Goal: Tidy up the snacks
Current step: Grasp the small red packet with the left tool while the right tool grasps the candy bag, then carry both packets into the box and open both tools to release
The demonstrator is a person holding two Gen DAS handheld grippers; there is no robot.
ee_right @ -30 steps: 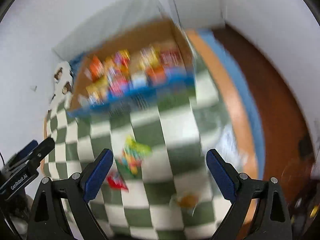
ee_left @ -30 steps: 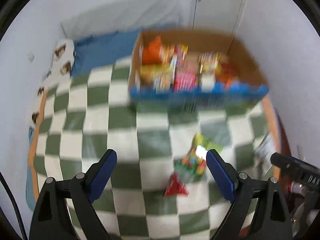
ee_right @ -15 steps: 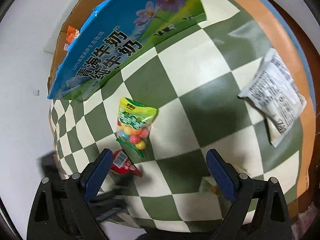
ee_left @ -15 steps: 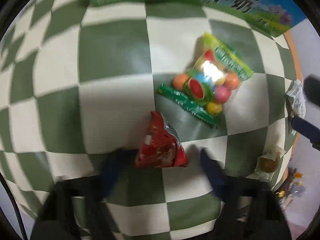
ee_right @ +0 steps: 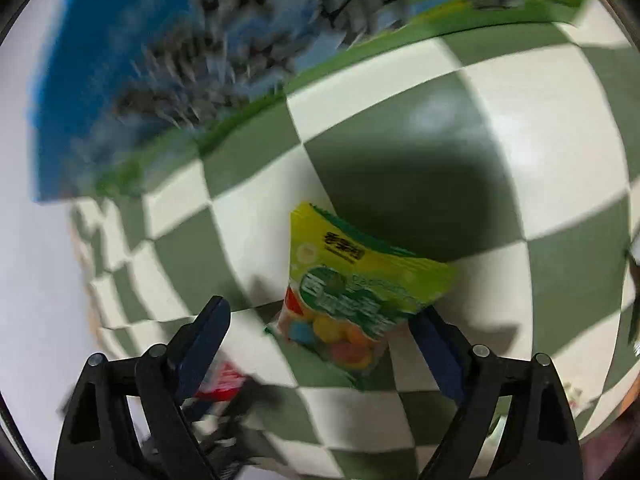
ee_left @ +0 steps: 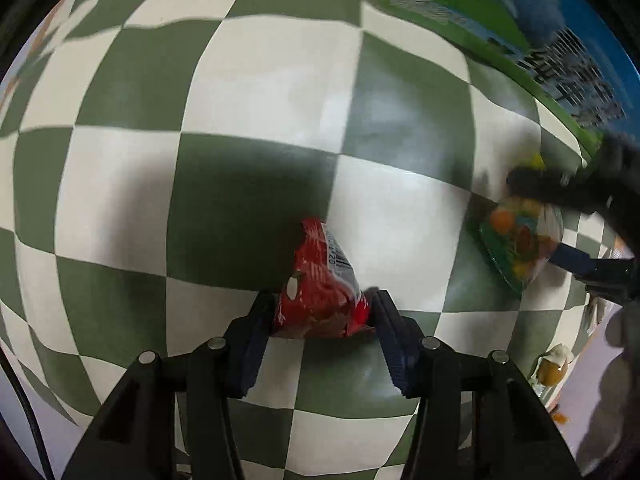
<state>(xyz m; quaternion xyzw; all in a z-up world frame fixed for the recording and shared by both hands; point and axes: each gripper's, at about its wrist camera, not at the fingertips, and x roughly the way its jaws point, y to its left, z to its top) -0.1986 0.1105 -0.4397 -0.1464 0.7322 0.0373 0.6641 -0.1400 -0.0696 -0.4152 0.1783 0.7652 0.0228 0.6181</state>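
red snack packet (ee_left: 322, 292) pinched in left gripper (ee_left: 320, 312), candy bag (ee_right: 352, 300) between right gripper (ee_right: 320, 324) fingers

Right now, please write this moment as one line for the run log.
left gripper: shut on red snack packet | right gripper: open around green candy bag | surface: checkered cloth | phase: picking

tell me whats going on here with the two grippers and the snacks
A person is gathering snack packets off a green-and-white checkered cloth. The left gripper has its fingers pressed against both sides of a red snack packet. The right gripper is open around a yellow-green bag of colourful candy balls, not yet closed on it. A blue and green printed box stands just behind.
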